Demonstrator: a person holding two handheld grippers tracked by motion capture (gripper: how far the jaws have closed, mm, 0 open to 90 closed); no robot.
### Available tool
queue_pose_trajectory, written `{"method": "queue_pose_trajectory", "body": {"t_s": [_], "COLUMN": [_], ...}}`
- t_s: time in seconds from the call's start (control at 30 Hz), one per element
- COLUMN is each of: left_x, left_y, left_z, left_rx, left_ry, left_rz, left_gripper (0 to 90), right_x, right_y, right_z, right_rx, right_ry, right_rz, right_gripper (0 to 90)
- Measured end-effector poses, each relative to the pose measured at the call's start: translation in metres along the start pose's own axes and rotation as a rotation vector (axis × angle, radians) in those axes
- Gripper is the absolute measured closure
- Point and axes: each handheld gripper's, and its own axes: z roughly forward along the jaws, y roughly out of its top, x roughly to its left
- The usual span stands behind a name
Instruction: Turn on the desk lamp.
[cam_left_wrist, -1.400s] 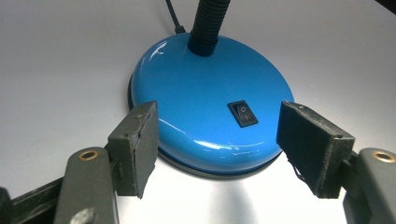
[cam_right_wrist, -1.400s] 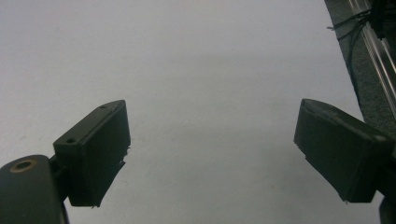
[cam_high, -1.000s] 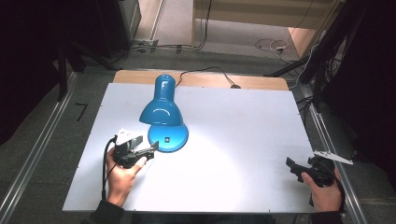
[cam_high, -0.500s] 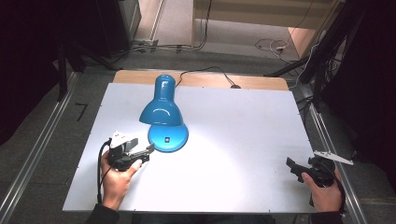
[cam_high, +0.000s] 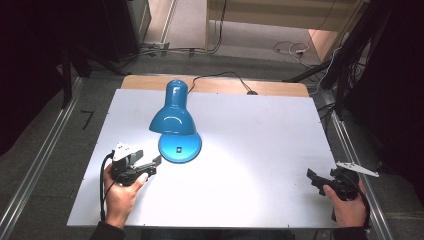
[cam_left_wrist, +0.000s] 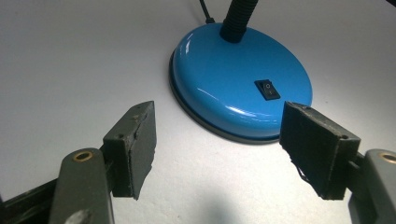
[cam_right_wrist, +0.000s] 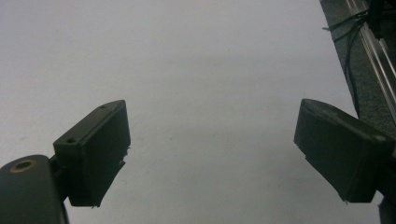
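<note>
Lamp: blue desk lamp, standing on the tabletop left of centre, nearer the far edge than the near one.
Base: round, glossy, flat on the tabletop; black rocker switch on its top.
Shade: leans over the base's far side; cord runs off the far edge.
Left gripper: jaws wide apart, nothing between them, aimed at the base from its near-left side, close but not touching.
Right gripper: near-right corner of the tabletop, jaws wide apart over bare surface, well apart from the lamp.
</note>
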Motion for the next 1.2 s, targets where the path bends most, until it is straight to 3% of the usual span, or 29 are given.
{"method": "queue_pose_trajectory", "body": {"t_s": [0.77, 0.97, 1.2], "left_x": [0.031, 0.038, 0.044], "left_y": [-0.014, -0.018, -0.024], "left_z": [-0.030, -0.036, -0.039], "left_rx": [0.015, 0.021, 0.042], "left_ry": [0.084, 0.109, 0.168], "left_rz": [-0.060, -0.067, -0.052], "left_gripper": [27.5, 27.4, 27.3], "right_x": [0.000, -0.001, -0.002], "right_y": [0.000, 0.000, -0.001], "right_z": [-0.001, -0.001, -0.001], "right_rx": [-0.001, -0.002, -0.001], "right_ry": [-0.003, -0.006, -0.005], "right_rz": [0.004, 0.006, 0.007], "right_gripper": [9.4, 9.4, 9.4]}}
